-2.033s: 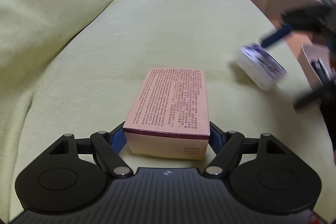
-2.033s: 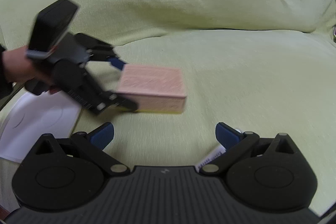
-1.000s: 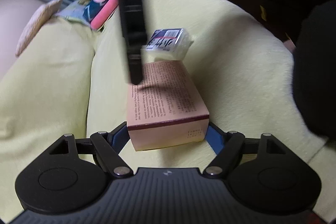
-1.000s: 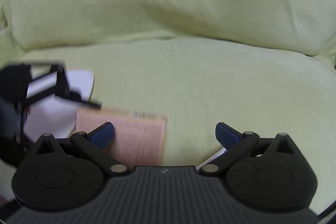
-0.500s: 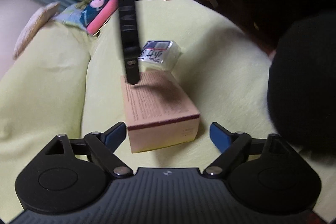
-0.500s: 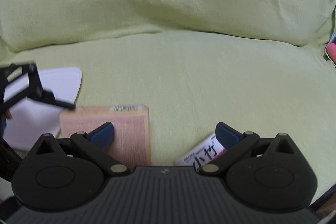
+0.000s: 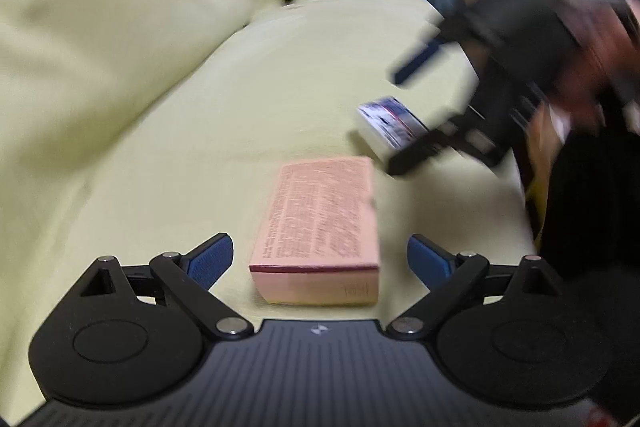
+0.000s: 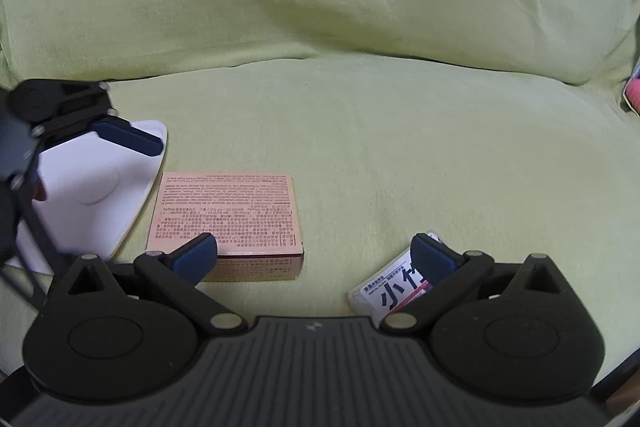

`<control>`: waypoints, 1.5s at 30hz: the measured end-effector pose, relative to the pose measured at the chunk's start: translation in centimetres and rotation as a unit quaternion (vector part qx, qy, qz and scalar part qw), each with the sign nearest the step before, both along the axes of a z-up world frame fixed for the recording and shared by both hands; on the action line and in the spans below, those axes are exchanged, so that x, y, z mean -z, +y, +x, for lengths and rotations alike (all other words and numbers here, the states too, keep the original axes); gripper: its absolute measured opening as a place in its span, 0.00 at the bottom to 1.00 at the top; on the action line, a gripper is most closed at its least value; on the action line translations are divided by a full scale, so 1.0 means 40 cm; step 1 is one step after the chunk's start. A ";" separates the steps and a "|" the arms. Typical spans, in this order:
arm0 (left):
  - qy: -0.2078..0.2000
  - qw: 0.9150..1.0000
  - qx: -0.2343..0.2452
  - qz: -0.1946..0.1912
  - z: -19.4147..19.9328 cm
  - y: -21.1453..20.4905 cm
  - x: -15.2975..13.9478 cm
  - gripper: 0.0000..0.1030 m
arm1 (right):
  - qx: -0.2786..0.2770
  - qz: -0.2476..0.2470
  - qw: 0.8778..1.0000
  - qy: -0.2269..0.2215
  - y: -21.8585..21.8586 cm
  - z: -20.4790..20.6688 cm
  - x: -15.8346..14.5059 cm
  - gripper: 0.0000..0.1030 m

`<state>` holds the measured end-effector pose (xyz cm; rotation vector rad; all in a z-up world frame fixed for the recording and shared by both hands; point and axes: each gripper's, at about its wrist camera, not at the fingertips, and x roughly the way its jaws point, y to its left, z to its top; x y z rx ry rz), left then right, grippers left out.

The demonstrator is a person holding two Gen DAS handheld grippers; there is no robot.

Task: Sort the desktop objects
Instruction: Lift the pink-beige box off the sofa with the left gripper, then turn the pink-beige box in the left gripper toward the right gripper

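We judge the pink carton (image 8: 226,223) light and stiff, best pinched across its long sides; both hand-held grippers (image 7: 320,259) (image 8: 314,251) gape, released.

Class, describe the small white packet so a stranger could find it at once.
Start at the green cushion and find the pink box lying flat on it. To its right lies the white packet, half hidden behind a finger of the open right gripper. It alone carries big black characters and a red stripe.
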<state>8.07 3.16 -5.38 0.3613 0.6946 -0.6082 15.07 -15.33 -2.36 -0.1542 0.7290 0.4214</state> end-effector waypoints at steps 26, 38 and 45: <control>0.045 0.998 0.008 0.046 -0.038 -0.060 0.086 0.90 | 0.004 -0.027 1.000 -0.008 -0.035 0.007 0.005 0.99; 0.039 0.999 0.029 0.002 -0.060 -0.052 0.057 0.90 | -0.022 -0.027 0.999 -0.004 -0.035 0.012 0.029 0.99; 0.038 0.998 0.023 -0.040 -0.065 -0.004 0.023 0.89 | -0.022 -0.018 1.000 0.005 -0.051 0.004 0.047 0.99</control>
